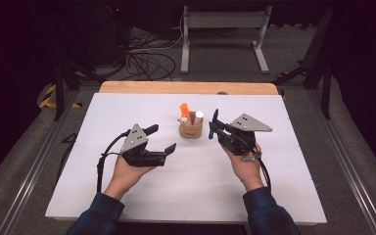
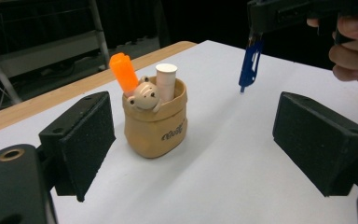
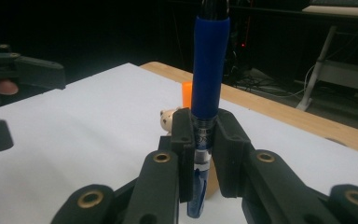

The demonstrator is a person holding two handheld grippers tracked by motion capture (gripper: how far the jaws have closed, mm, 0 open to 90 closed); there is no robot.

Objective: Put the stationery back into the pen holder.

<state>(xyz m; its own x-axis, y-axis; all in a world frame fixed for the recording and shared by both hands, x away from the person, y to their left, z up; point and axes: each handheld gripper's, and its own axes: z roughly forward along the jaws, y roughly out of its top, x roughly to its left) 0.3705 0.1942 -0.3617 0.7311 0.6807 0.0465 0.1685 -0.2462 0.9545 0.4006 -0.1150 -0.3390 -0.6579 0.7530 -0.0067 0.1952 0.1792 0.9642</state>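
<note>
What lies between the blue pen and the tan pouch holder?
Only bare white table separates the blue pen from the pouch holder, per the left gripper view.

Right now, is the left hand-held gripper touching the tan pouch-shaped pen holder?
Apart. In the left gripper view the left hand-held gripper stands open, with bare white table between its black pads and the tan pouch-shaped pen holder.

We hold our left gripper (image 1: 162, 139) low with black jaws spread wide and empty; our right gripper (image 1: 214, 128), raised slightly, has jaws clamped together.
</note>
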